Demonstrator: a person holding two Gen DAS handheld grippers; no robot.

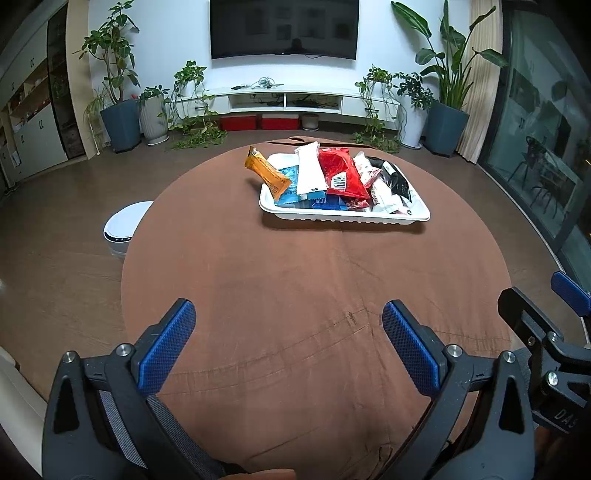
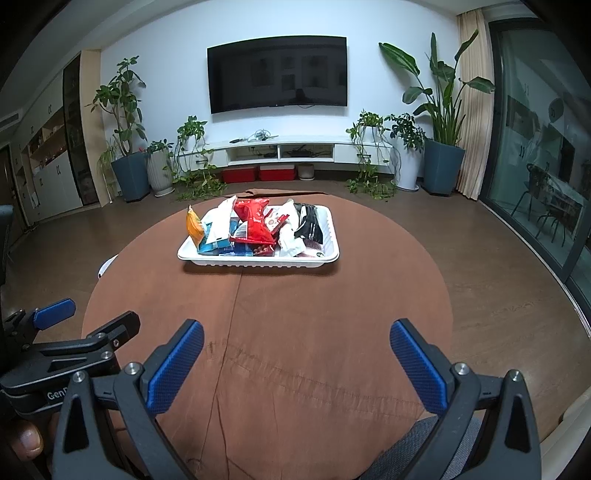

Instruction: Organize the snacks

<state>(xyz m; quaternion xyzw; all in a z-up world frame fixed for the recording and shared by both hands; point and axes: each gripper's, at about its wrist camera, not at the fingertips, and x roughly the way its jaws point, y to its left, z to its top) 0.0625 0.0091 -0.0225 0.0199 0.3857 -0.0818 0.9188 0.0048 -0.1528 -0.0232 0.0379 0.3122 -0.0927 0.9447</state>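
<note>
A white tray sits on the far half of the round brown table, piled with snack packets: an orange one leaning over its left rim, a white one, a red one, blue ones and a black one. The tray and the red packet show in the right wrist view too. My left gripper is open and empty over the near part of the table. My right gripper is open and empty beside it, also near the front edge.
A white round bin stands on the floor left of the table. A TV, a low white cabinet and potted plants line the far wall. Glass doors are on the right.
</note>
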